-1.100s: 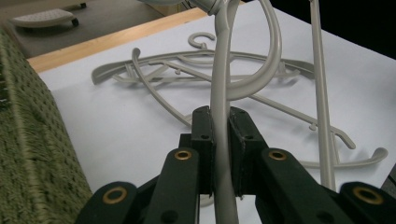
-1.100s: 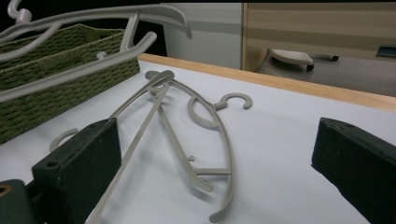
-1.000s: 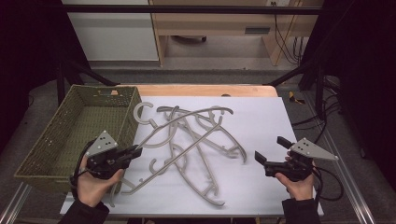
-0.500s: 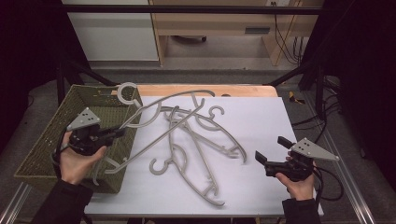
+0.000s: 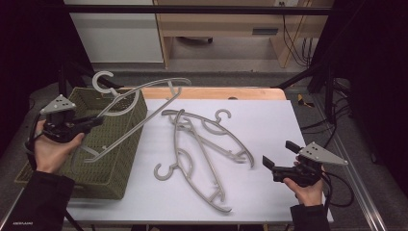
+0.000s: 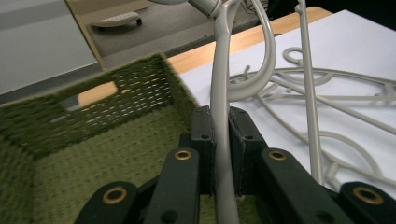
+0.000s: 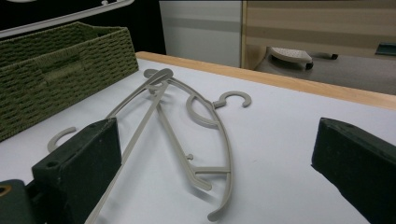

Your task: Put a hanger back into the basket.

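Note:
My left gripper (image 5: 95, 122) is shut on one arm of a grey plastic hanger (image 5: 139, 102) and holds it in the air, slanted above the green woven basket (image 5: 121, 161) at the table's left. In the left gripper view the hanger's bar (image 6: 219, 84) is pinched between the pads, with the basket (image 6: 56, 126) below. More grey hangers (image 5: 207, 144) lie crossed over each other on the white table top (image 5: 269, 120). My right gripper (image 5: 279, 154) rests low at the front right, open, with nothing between its jaws; ahead of it lie the hangers (image 7: 187, 121).
A wooden strip (image 5: 216, 93) runs along the table's far edge. Beyond it stand a white cabinet (image 5: 115, 29) and a wooden bench (image 5: 231, 24). Cables (image 5: 337, 185) trail off the right side by the metal frame.
My left gripper has carried the hanger left and upward, from the pile at the table's front to above the basket. The hangers left on the table shifted slightly. The right gripper has stayed still.

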### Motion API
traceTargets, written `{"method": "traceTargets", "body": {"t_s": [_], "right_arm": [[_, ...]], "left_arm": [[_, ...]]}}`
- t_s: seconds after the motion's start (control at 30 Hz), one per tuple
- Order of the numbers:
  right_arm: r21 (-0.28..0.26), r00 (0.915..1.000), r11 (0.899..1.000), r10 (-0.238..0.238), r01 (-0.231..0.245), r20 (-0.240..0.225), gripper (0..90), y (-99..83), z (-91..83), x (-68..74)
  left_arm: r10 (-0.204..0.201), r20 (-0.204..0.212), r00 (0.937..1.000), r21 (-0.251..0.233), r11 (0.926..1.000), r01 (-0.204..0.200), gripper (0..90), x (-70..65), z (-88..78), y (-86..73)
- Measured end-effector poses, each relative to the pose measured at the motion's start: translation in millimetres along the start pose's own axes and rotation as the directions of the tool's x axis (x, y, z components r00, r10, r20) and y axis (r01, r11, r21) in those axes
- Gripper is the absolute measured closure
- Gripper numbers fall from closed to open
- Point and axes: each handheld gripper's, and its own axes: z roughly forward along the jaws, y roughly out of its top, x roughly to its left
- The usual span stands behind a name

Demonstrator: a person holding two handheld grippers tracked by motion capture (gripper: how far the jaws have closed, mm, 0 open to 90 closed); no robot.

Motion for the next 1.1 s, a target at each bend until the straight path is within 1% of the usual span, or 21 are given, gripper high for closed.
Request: {"method": "traceTargets", "body": {"t_s": [0.17, 0.2, 0.23, 0.27, 0.3, 0.33, 0.37, 0.43, 0.47, 0.5, 0.53, 0.57, 0.63, 0.67, 0.7, 0.8, 0.9, 0.93, 0.97, 1.07, 1.1], "right_arm": [[0.000, 1.0000, 1.000, -0.001, 0.001, 0.000, 1.6, 0.2, 0.2, 0.1], [0.000, 1.0000, 1.000, -0.001, 0.001, 0.000, 1.6, 0.2, 0.2, 0.1], [0.001, 1.0000, 1.000, -0.001, 0.001, -0.001, 1.6, 0.1, 0.5, -0.1], [0.001, 1.0000, 1.000, -0.001, 0.001, -0.001, 1.6, 0.1, 0.5, -0.1], [0.003, 1.0000, 1.000, -0.001, 0.001, 0.000, 1.5, -0.1, 0.8, -0.1], [0.004, 1.0000, 1.000, -0.002, 0.002, 0.000, 1.6, -0.2, 1.0, -0.1], [0.006, 1.0000, 1.000, -0.001, 0.001, -0.001, 1.5, -0.2, 1.1, -0.1], [0.006, 1.0000, 1.000, -0.003, 0.003, 0.000, 1.5, -0.3, 1.5, -0.1], [0.006, 1.0000, 1.000, -0.003, 0.003, 0.000, 1.5, -0.3, 1.5, -0.1], [0.006, 1.0000, 1.000, -0.001, 0.001, 0.002, 1.6, -0.6, 1.8, -0.4], [0.006, 1.0000, 1.000, -0.001, 0.001, 0.002, 1.6, -0.6, 1.8, -0.4], [0.008, 1.0000, 1.000, 0.001, -0.001, 0.001, 1.5, -0.8, 1.9, -0.6], [0.009, 1.0000, 1.000, 0.000, 0.000, 0.001, 1.5, -0.9, 2.1, -0.7], [0.009, 1.0000, 1.000, 0.000, 0.000, 0.001, 1.5, -0.9, 2.1, -0.7], [0.010, 1.0000, 1.000, 0.001, -0.001, 0.001, 1.6, -1.0, 2.3, -0.7], [0.010, 1.0000, 1.000, -0.003, 0.003, 0.000, 1.6, -1.2, 2.8, -1.1], [0.012, 1.0000, 1.000, 0.000, 0.000, 0.001, 1.6, -1.4, 3.0, -0.8], [0.012, 1.0000, 1.000, 0.000, 0.000, 0.000, 1.5, -1.3, 3.0, -0.7], [0.010, 1.0000, 1.000, -0.001, 0.001, 0.001, 1.5, -1.2, 3.0, -0.6], [0.007, 1.0000, 1.000, -0.002, 0.002, 0.001, 1.1, -0.7, 2.1, -0.7], [0.005, 1.0000, 1.000, -0.003, 0.003, 0.003, 1.1, -0.6, 1.9, -0.9]], "left_arm": [[-0.019, -0.031, 0.9993, 0.013, 0.9997, 0.020, 81.5, 20.3, -7.6, -8.4], [-0.019, -0.031, 0.9993, 0.013, 0.9997, 0.020, 81.5, 20.3, -7.6, -8.4], [-0.023, -0.045, 0.9987, 0.022, 0.9995, 0.024, 81.5, 27.2, -9.1, -12.8], [-0.023, -0.045, 0.9987, 0.022, 0.9995, 0.024, 81.5, 27.2, -9.1, -12.8], [-0.022, -0.062, 0.9979, 0.034, 0.9991, 0.024, 81.5, 34.1, -9.5, -17.5], [-0.022, -0.062, 0.9979, 0.034, 0.9991, 0.024, 81.5, 34.1, -9.5, -17.5], [-0.025, -0.077, 0.9967, 0.045, 0.9986, 0.029, 81.5, 41.2, -9.9, -22.6], [-0.027, -0.089, 0.9956, 0.052, 0.9981, 0.032, 81.5, 46.2, -10.3, -26.3], [-0.027, -0.089, 0.9956, 0.052, 0.9981, 0.032, 81.5, 46.2, -10.3, -26.3], [-0.031, -0.101, 0.9945, 0.056, 0.9978, 0.036, 81.5, 51.2, -11.4, -29.9], [-0.031, -0.101, 0.9945, 0.056, 0.9978, 0.036, 81.5, 51.2, -11.4, -29.9], [-0.035, -0.111, 0.9932, 0.054, 0.9977, 0.041, 81.5, 55.8, -13.1, -33.1], [-0.043, -0.121, 0.9918, 0.047, 0.9977, 0.048, 81.5, 60.4, -15.3, -35.9], [-0.043, -0.121, 0.9918, 0.047, 0.9977, 0.048, 81.5, 60.4, -15.3, -35.9], [-0.048, -0.128, 0.9907, 0.038, 0.9979, 0.053, 81.5, 64.7, -17.4, -38.4], [-0.050, -0.138, 0.9892, 0.037, 0.9978, 0.055, 81.5, 68.8, -19.3, -40.7], [-0.058, -0.151, 0.9867, 0.051, 0.9965, 0.067, 81.5, 77.7, -22.2, -45.8], [-0.058, -0.151, 0.9867, 0.051, 0.9965, 0.067, 81.5, 77.7, -22.2, -45.8], [-0.065, -0.157, 0.9855, 0.050, 0.9961, 0.073, 81.5, 81.3, -23.2, -48.2], [-0.074, -0.163, 0.9838, 0.047, 0.9955, 0.082, 81.5, 85.7, -24.6, -50.9], [-0.069, -0.165, 0.9839, 0.050, 0.9956, 0.079, 81.5, 87.2, -25.4, -51.6]]}}
